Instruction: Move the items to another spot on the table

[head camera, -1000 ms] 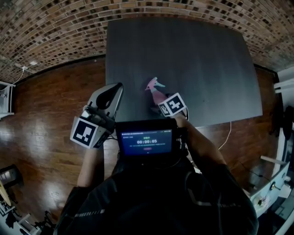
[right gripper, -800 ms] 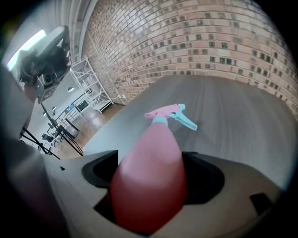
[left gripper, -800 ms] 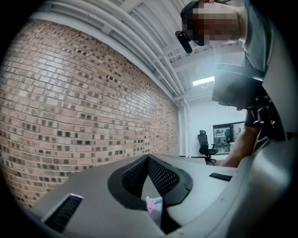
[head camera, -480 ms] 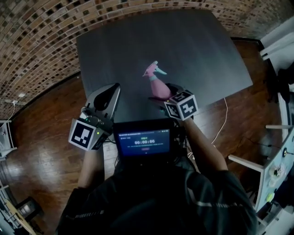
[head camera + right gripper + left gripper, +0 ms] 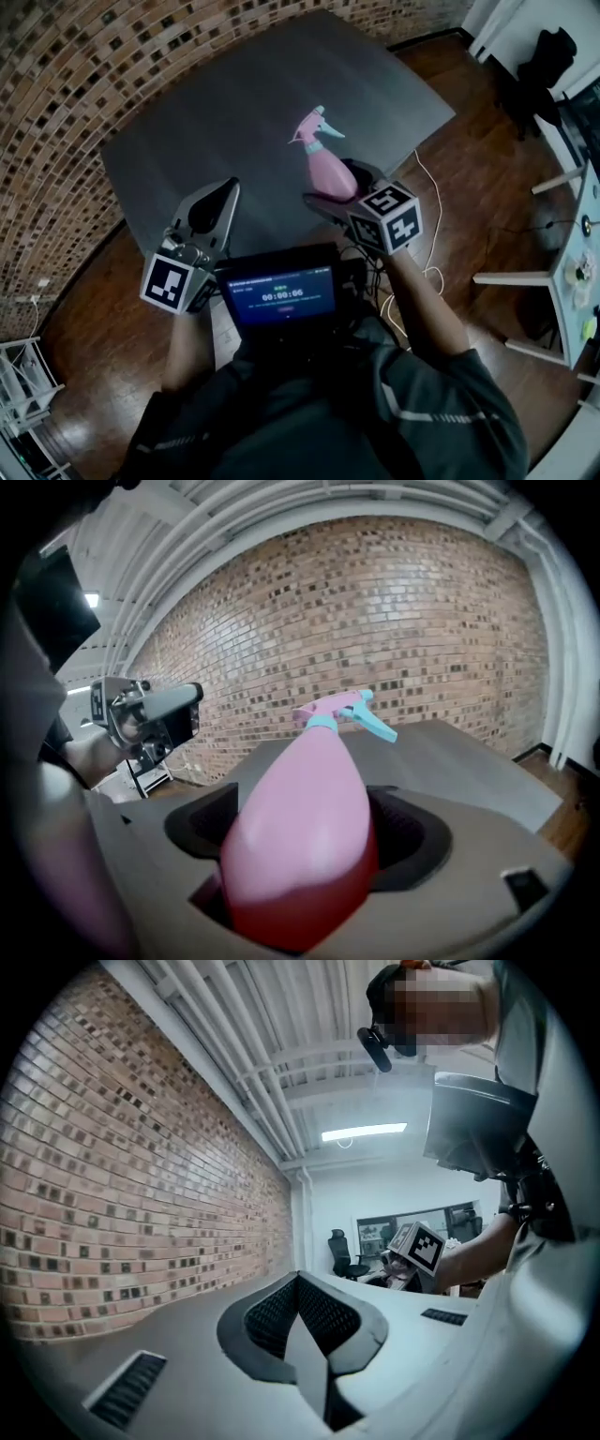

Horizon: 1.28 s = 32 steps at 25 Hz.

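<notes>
The right gripper (image 5: pixel 305 841) stands wide open around the fat lower body of a pink spray bottle (image 5: pixel 305 780), a jaw pressed against each flank, so it is gripping the bottle. The bottle's base sits back in the gripper's throat rather than on the worktop (image 5: pixel 234 103), and its neck and teal trigger head (image 5: pixel 361 712) point away from the person, angled upward. From the head view the bottle hangs over the near right part of the dark grey worktop, close to that edge, with the trigger head aimed toward the middle of the surface.

The left gripper (image 5: pixel 300 1312) is closed, its two ribbed pads meeting at the tip with nothing between them. In the head view it is held out over the near left edge of the worktop, well apart from the bottle.

Only the head view shows both grippers at once, along with the small screen (image 5: pixel 281 295) at the person's chest, the wood floor (image 5: pixel 469 178) and a white cable (image 5: pixel 427 220) trailing off the worktop's right side. Only the left gripper view shows the ceiling strip light (image 5: pixel 364 1132), an office chair (image 5: pixel 339 1252) at the far wall and the right gripper's marker cube (image 5: pixel 417 1246) seen side-on. Only the right gripper view shows how the jaws seat on the bottle, with the brick wall (image 5: pixel 394 611) behind it
</notes>
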{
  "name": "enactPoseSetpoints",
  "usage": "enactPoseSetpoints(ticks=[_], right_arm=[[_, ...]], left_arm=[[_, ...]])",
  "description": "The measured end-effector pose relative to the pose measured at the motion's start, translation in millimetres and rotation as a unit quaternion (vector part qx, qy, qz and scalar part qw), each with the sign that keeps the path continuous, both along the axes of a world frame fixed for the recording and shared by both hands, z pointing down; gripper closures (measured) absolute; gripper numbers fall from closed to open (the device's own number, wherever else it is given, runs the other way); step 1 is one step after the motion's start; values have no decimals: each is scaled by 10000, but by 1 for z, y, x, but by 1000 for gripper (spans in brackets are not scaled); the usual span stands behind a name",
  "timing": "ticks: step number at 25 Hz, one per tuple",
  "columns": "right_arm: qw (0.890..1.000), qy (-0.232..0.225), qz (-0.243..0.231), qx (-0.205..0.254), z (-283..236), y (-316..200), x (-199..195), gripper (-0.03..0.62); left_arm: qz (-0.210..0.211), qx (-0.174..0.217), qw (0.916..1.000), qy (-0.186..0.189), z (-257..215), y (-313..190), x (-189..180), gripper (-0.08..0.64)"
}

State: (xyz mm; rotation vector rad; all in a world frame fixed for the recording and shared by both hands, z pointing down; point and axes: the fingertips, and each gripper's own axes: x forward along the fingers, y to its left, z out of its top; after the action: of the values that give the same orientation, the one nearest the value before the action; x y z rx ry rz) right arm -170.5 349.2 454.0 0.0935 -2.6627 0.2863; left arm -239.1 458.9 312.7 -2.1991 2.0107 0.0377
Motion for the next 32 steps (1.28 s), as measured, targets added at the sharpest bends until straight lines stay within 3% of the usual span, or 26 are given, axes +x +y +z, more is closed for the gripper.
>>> enactPoseSetpoints(ticks=[5, 13, 20, 32], right_arm=[[9978, -116, 647, 131, -55, -28, 62, 153], [9812, -320, 1859, 395, -68, -93, 230, 153], [9659, -415, 2497, 553, -73, -127, 337, 153], [9390, -552, 3354, 519, -64, -213, 430, 153]], left_arm=[[288, 100, 9995, 58, -37, -29, 27, 563], [1134, -40, 9935, 38, -30, -91, 142, 563], [1512, -28, 9884, -172, -34, -137, 217, 563], [2494, -220, 9675, -351, -26, -254, 311, 563]])
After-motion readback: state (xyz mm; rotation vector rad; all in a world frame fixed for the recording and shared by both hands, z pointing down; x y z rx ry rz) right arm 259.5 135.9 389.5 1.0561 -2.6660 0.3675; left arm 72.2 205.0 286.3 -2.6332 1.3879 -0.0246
